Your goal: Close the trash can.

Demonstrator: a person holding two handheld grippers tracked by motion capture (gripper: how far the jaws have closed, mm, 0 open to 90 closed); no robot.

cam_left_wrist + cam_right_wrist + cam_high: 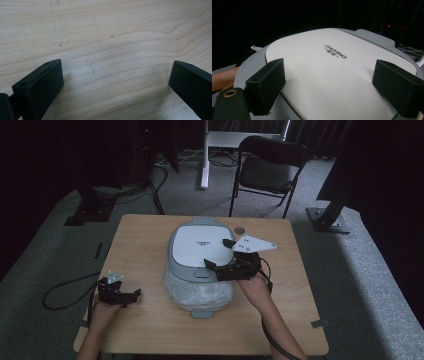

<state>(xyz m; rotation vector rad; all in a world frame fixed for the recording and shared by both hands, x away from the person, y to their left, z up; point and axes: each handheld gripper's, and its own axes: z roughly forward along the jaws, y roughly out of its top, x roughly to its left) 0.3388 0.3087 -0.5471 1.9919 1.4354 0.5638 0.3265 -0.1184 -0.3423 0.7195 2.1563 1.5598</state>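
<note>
Right gripper [223, 255] hovers over the right part of the bin's lid [200, 244], its jaws spread wide and holding nothing — in the right gripper view [329, 85] the two black jaws stand well apart above the pale lid [332, 75], with the printed brand lettering lying between and beyond them. The bin [200, 270] is grey with a white top, and a clear plastic liner [197, 294] bulges from its near side; it sits at the middle of the wooden table [145, 325]. Left gripper [131, 296] rests low at the near left of the table, well apart from the bin, jaws also wide — its own view [116, 82] looks down on bare wood grain [112, 37]. A black folding chair [267, 167] stands beyond the table's far edge.
</note>
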